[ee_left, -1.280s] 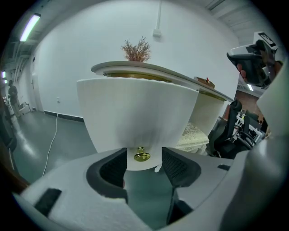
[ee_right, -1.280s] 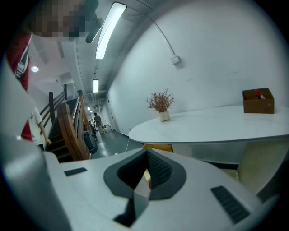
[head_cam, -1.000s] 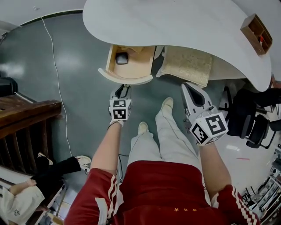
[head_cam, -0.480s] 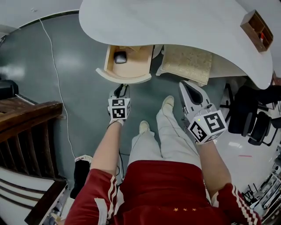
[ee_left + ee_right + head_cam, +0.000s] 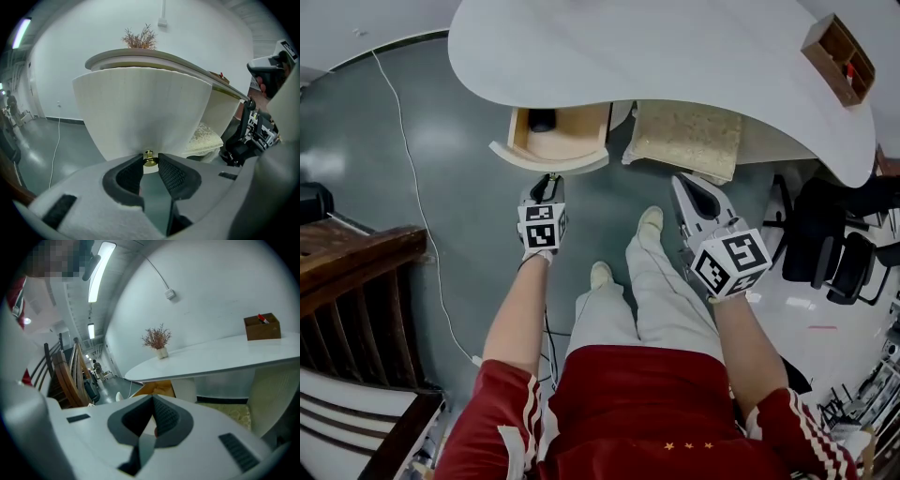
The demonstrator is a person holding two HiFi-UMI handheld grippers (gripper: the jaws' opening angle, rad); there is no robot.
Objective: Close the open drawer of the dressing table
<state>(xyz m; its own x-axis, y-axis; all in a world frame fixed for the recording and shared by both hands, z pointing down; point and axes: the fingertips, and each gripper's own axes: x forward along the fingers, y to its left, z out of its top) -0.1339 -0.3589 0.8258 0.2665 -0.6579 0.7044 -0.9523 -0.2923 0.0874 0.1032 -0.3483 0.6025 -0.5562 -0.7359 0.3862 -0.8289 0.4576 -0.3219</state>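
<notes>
The white dressing table (image 5: 675, 56) has a wooden drawer (image 5: 551, 156) standing partly out at its left, with a dark object (image 5: 542, 119) at the back of it. My left gripper (image 5: 547, 179) is at the drawer's curved white front (image 5: 140, 108). In the left gripper view its jaws (image 5: 150, 159) are closed on the small brass knob (image 5: 149, 161). My right gripper (image 5: 685, 185) hangs in the air to the right, over the person's legs, shut and holding nothing. The right gripper view (image 5: 153, 398) shows its pads meeting, with the drawer's wood (image 5: 157, 389) beyond.
A cream-cushioned stool (image 5: 689, 139) sits under the table, right of the drawer. A brown box (image 5: 832, 58) stands on the tabletop's far right. A black chair (image 5: 834, 244) is at the right, a wooden stair rail (image 5: 356, 272) at the left, and a cable (image 5: 408, 178) runs over the grey floor.
The drawer has slid further in under the tabletop, and my left gripper has followed it forward. My right gripper has sunk a little.
</notes>
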